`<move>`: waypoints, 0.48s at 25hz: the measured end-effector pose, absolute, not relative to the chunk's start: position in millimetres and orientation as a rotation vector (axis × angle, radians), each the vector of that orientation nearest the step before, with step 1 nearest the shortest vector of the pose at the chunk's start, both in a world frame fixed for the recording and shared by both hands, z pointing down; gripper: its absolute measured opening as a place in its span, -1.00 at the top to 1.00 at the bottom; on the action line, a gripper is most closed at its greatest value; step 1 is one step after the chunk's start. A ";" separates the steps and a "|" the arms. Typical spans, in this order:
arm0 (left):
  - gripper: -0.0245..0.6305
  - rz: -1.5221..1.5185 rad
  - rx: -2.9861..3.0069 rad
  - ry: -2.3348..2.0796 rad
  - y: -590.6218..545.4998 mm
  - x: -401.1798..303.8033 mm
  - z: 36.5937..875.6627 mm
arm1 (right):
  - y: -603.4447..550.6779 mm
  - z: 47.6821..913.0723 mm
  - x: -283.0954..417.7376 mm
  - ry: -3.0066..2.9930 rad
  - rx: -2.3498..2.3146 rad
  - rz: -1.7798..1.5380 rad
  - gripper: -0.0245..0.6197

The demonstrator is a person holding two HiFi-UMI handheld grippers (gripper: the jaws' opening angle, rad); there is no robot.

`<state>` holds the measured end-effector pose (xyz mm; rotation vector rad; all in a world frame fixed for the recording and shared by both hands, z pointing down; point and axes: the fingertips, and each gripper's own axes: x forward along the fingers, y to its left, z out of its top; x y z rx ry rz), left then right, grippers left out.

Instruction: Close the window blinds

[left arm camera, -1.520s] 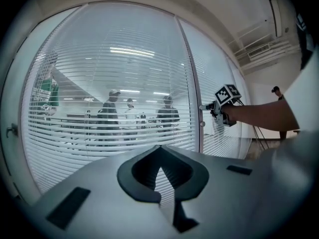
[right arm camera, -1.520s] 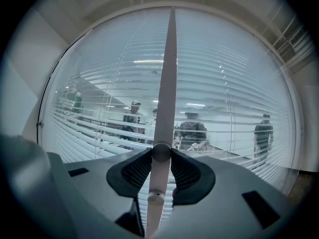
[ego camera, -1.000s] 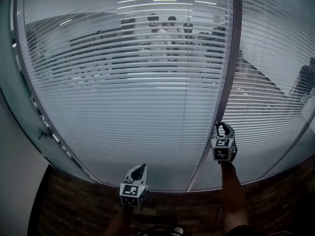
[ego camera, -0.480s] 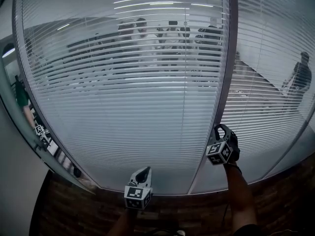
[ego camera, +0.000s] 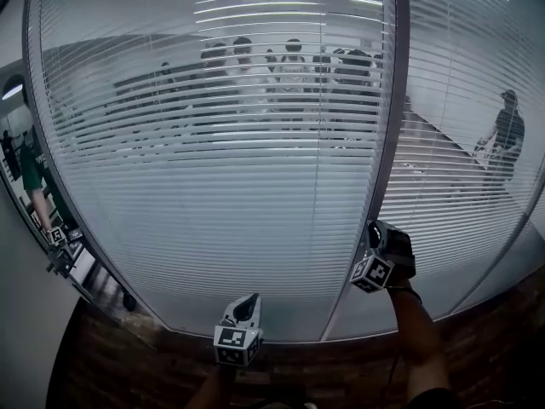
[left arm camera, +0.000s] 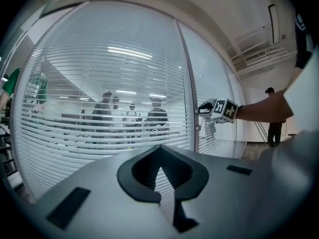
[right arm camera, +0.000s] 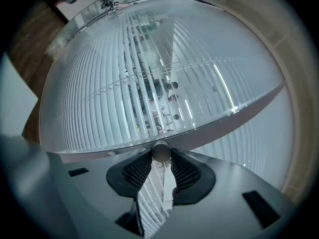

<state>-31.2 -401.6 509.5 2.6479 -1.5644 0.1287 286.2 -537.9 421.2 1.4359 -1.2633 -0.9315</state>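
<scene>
Two grippers face the window blinds (ego camera: 213,186). In the head view we see the slats partly open, with people (ego camera: 289,66) visible through them. The right gripper (ego camera: 373,230) sits against the grey post (ego camera: 389,143), while the left gripper (ego camera: 249,300) hangs lower, left of the post and apart from the glass. The left gripper view shows us its jaws together and empty, with free room before the slats. Only the right gripper view shows us the small round knob (right arm camera: 160,152) at the post, clamped between that gripper's jaws.

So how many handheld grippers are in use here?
2. The left gripper is low, before the blinds; the right gripper is higher, at the post, jaws on a small knob.
</scene>
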 end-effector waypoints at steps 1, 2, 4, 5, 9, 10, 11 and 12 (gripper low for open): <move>0.94 0.127 2.651 -1.563 -405.1 -28.8 511.4 | -542.8 423.5 289.1 -1.236 1.404 -0.955 0.54; 0.94 0.127 2.653 -1.564 -407.2 -27.7 512.7 | -546.1 426.0 291.1 -1.212 1.375 -0.975 0.54; 0.94 0.127 2.652 -1.566 -407.9 -27.4 513.5 | -548.0 428.9 291.9 -1.158 1.320 -1.018 0.54; 0.94 0.124 2.653 -1.567 -407.3 -27.4 513.2 | -547.4 428.5 290.7 -1.133 1.295 -1.040 0.54; 0.94 0.113 2.656 -1.569 -405.2 -26.6 513.9 | -544.2 423.3 280.3 -1.069 1.211 -1.122 0.54; 0.94 0.113 2.655 -1.571 -404.5 -26.4 513.9 | -544.4 422.9 279.5 -1.036 1.183 -1.149 0.54; 0.94 0.112 2.652 -1.573 -403.6 -26.3 513.2 | -544.5 422.6 279.8 -0.994 1.150 -1.176 0.54; 0.94 0.110 2.647 -1.576 -402.6 -26.3 511.9 | -544.4 422.2 280.6 -0.947 1.112 -1.202 0.54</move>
